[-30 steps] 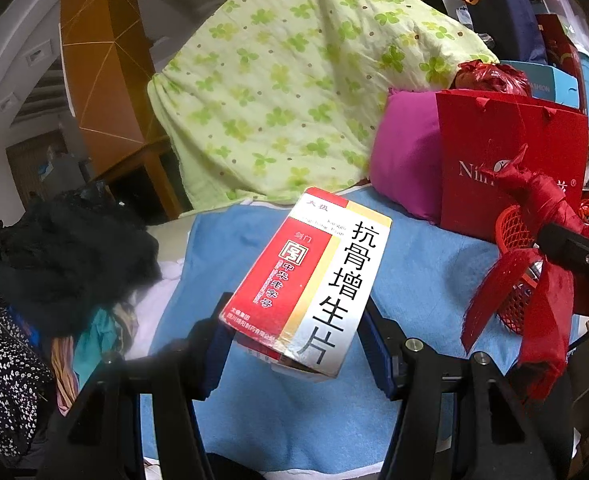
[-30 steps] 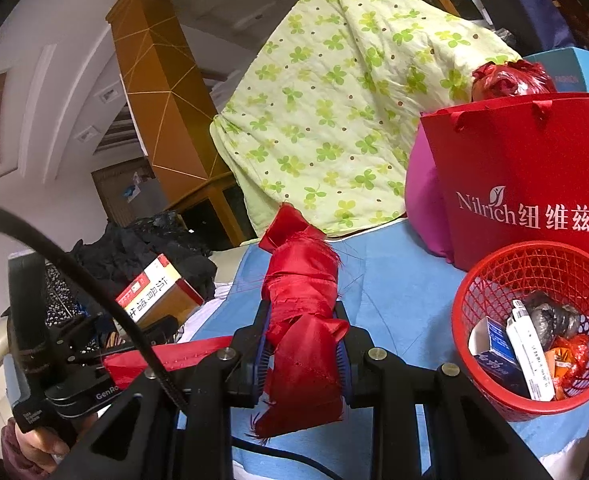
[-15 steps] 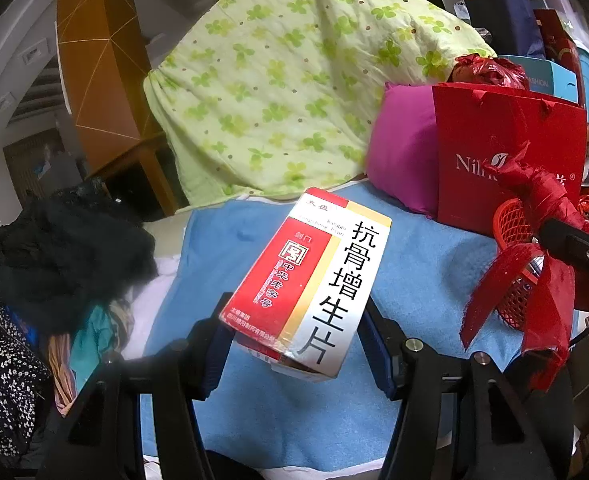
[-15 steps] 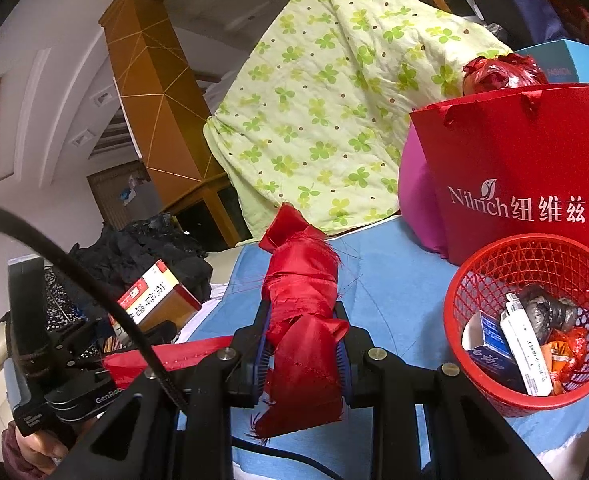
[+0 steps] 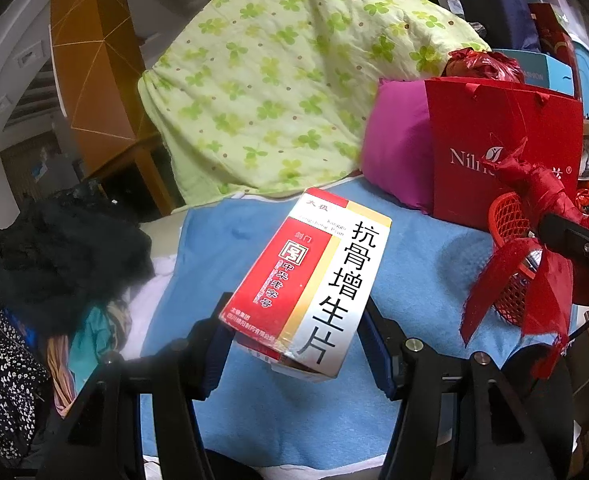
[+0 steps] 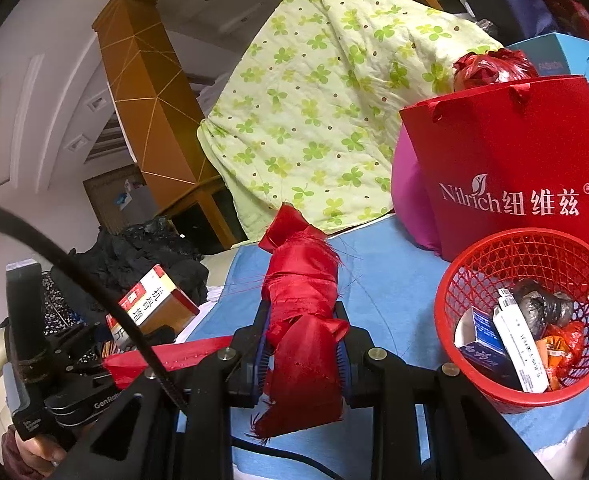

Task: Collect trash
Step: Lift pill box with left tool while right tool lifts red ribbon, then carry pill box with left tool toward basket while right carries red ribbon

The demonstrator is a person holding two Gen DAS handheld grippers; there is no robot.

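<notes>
Blue cloth [image 6: 378, 264] lies under both loads: left gripper [image 5: 298, 344] is clamped on a medicine box [image 5: 310, 280], right gripper [image 6: 304, 354] on red ribbon [image 6: 302, 304]. Carrying is judged under way; release over the red basket [image 6: 474, 264] at lower right is called for.

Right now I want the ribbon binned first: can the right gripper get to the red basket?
Probably yes. The right gripper, shut on the red ribbon, sits just left of the red basket; only bare blue towel lies between, and the basket's mouth is open with room above the trash.

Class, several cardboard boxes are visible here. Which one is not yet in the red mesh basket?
The red-and-white medicine box, clamped in the left hand-held gripper; the blue and white boxes already sit inside the red mesh basket.
</notes>
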